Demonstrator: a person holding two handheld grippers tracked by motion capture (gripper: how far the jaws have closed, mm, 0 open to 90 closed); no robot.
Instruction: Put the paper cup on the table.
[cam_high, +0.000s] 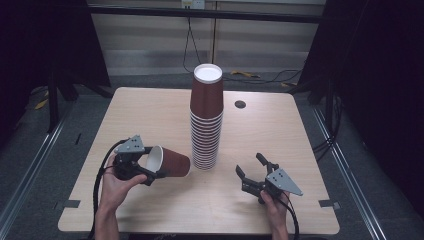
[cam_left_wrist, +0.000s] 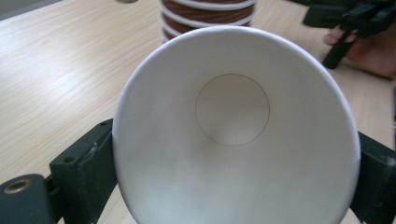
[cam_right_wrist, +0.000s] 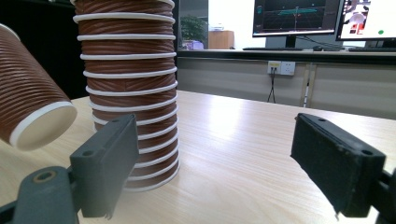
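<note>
A tall stack of brown ribbed paper cups (cam_high: 206, 120) stands upside down in the middle of the wooden table (cam_high: 150, 110). My left gripper (cam_high: 152, 163) is shut on the rim of a single brown cup (cam_high: 172, 161), held on its side just left of the stack's foot. In the left gripper view the cup's white inside (cam_left_wrist: 236, 135) faces me, with a jaw pressed on each side. My right gripper (cam_high: 249, 164) hovers low at the stack's right, open with nothing between its jaws. From the right gripper (cam_right_wrist: 222, 163), the stack (cam_right_wrist: 128, 93) rises close ahead on the left and the held cup (cam_right_wrist: 28, 102) hangs beside it.
A round cable hole (cam_high: 240, 104) sits in the table behind and right of the stack. Dark frame posts (cam_high: 55, 95) stand at both sides of the table. Cables (cam_high: 250, 76) lie on the floor beyond the far edge. Monitors (cam_right_wrist: 294, 18) stand on a desk far behind.
</note>
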